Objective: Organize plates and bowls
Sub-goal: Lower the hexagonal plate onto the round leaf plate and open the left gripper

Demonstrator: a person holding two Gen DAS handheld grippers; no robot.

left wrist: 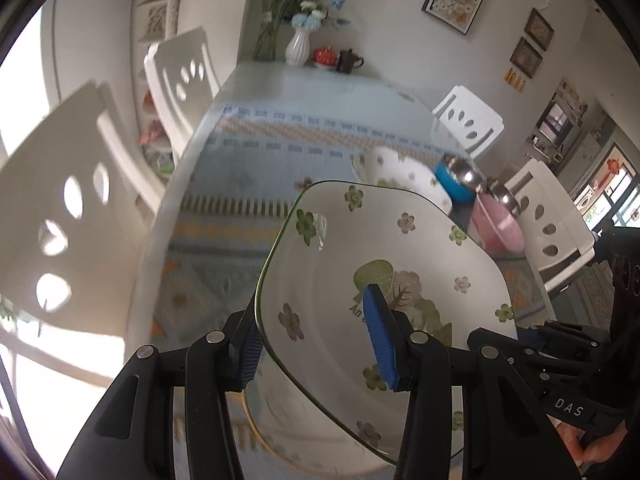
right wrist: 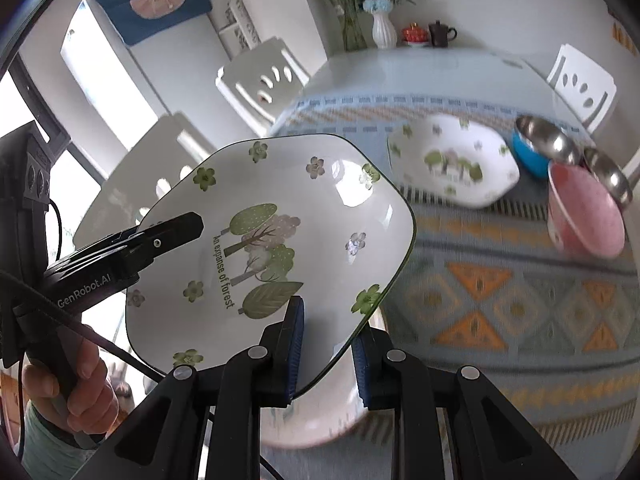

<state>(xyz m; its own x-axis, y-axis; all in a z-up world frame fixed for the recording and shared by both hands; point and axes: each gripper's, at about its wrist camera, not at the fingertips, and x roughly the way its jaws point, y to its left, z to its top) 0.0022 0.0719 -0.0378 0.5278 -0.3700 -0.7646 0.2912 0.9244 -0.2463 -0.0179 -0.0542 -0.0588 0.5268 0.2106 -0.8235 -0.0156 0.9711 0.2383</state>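
A white squarish plate (left wrist: 384, 248) with green flowers and a forest print hangs tilted above the table, held from two sides. My left gripper (left wrist: 316, 346) is shut on its near rim, one blue pad inside the plate and one under it. My right gripper (right wrist: 326, 360) is shut on the plate (right wrist: 280, 208) at its lower rim. The left gripper's black finger (right wrist: 172, 232) lies across the opposite edge. A matching plate (right wrist: 452, 164) lies on the cloth beside a blue bowl (right wrist: 528, 152) and a pink bowl (right wrist: 584, 216), each with a steel bowl in it. Another white dish (right wrist: 316, 416) sits below the held plate.
The table (right wrist: 500, 280) carries a patterned blue and orange cloth. At its far end stand a white vase (right wrist: 384, 30), a red pot (right wrist: 416, 34) and a dark teapot (right wrist: 440, 34). White chairs (left wrist: 60, 220) flank both sides. A hand (right wrist: 80, 376) grips the left handle.
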